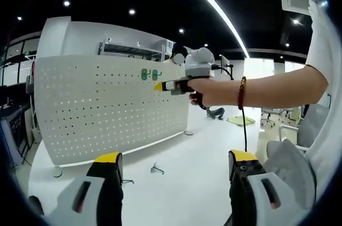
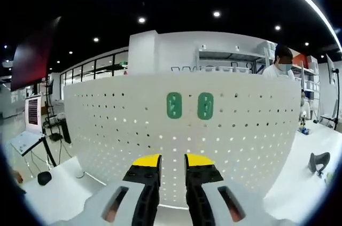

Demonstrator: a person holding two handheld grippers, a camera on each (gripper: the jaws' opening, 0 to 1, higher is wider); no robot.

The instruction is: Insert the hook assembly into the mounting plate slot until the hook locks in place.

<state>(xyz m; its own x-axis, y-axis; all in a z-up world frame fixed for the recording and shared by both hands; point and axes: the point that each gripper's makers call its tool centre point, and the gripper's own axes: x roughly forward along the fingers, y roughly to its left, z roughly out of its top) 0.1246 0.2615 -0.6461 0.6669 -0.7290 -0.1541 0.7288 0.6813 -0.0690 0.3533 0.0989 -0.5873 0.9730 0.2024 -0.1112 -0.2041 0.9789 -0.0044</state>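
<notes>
Green mounting plates sit above the right gripper's jaws.

White desk, upright perforated pegboard standing on it on small feet, two small metal hooks lying on the desk surface before the board, dark object resting on the desk at far right.

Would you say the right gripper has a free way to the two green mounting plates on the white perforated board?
Probably yes. The right gripper points straight at the two green mounting plates on the white perforated board, with nothing between them. Its jaws are nearly closed and look empty.
</notes>
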